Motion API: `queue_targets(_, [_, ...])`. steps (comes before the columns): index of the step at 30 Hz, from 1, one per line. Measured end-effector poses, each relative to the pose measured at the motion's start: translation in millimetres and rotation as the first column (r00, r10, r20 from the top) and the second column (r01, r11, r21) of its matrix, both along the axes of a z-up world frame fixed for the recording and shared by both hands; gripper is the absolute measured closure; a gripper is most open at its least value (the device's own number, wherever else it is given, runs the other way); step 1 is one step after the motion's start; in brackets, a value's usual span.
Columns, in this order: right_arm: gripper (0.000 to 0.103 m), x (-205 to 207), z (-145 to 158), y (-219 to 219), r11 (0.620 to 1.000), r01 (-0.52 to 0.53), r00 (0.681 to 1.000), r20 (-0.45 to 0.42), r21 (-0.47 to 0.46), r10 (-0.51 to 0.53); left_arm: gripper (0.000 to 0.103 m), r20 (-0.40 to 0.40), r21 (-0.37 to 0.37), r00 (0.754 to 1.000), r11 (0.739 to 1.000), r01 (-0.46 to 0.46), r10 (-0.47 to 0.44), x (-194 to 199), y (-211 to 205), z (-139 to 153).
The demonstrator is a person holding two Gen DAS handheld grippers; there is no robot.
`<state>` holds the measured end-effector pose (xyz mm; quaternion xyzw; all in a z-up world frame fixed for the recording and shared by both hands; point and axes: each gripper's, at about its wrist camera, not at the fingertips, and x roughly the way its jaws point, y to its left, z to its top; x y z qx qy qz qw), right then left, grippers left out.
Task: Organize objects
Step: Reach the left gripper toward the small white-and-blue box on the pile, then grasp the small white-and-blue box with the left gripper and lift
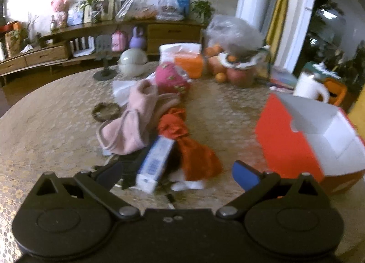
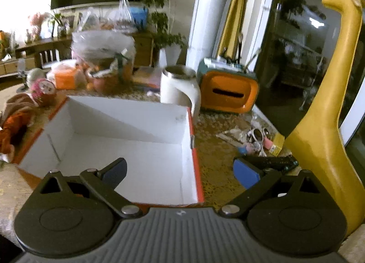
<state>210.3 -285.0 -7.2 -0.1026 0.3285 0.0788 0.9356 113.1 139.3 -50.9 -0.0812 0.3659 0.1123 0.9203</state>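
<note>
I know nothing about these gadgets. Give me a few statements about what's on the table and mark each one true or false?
1. The orange box is empty inside. True.
2. The left tool grips the blue-and-white carton. False: its fingers are spread wide, holding nothing.
3. A white mug stands behind the box. True.
4. The red cloth lies inside the box. False: it lies on the table beside it.
5. The right tool is open. True.
</note>
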Motion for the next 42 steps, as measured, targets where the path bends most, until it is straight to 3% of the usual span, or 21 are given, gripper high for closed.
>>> queue_targets(6, [0.010,33.6,-24.5,-3.3,0.999,0.008,0.997,-0.081,-0.032,-0.010,0.001,-0.034,0.030,0.999,0.999,-0.031,0.032,8.9,18.1,-16.0])
queue_targets(12, [0.031,54.7,-44.1,-10.0,0.998,0.053,0.985,-0.161,-0.034,-0.058,0.004,-0.099,0.089,0.994,0.995,-0.036,0.045,21.0,24.0,-31.8])
queue_targets(18, [0.066,61.0,-51.4,-17.0,0.997,0.069,0.975,-0.210,-0.017,-0.071,0.006,-0.100,0.097,0.995,0.995,-0.018,0.028,26.9,31.7,-38.5])
queue_targets(26, [0.090,61.7,-55.7,-14.7,0.998,0.053,0.974,-0.220,-0.013,-0.055,0.029,-0.114,0.139,0.993,0.990,0.032,-0.016,36.6,26.6,-47.9])
queue_targets(33, [0.091,62.4,-56.3,-13.1,0.999,0.045,0.975,-0.218,-0.022,-0.049,0.053,-0.112,0.178,0.992,0.981,0.079,-0.060,41.6,17.3,-52.5])
queue_targets(36, [0.091,62.9,-55.9,-12.7,0.999,0.036,0.975,-0.216,-0.031,-0.042,0.070,-0.110,0.185,0.991,0.978,0.097,-0.077,41.8,14.3,-52.7])
queue_targets(42, [0.092,62.4,-55.2,-10.7,0.999,0.024,0.975,-0.220,-0.026,-0.029,0.078,-0.087,0.208,0.993,0.973,0.102,-0.085,35.6,8.1,-41.9])
